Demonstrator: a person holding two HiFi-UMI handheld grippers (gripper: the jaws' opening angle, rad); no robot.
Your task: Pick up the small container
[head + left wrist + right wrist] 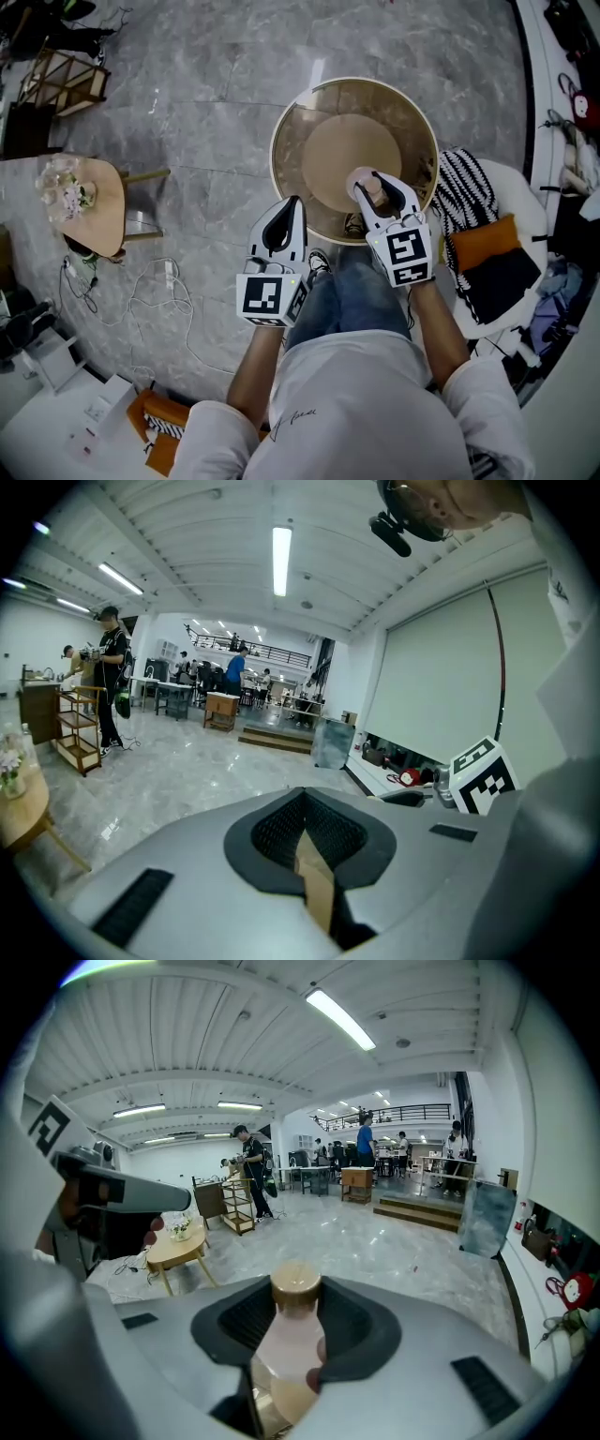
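While the left gripper (292, 211) hung with jaws closed on nothing, the right gripper (377, 187) held its jaws clamped on the small pale-pink container with a tan round lid (287, 1340) above the round brown bench's (309, 112) near edge, so the lift seemed in hand, calling next for a steady, upright raise.

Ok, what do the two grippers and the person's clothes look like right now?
The left gripper and right gripper both have pale grey shells with black ribbed pads inside the jaws. Each carries a cube with black-and-white square markers. The person wears a white top and blue jeans.
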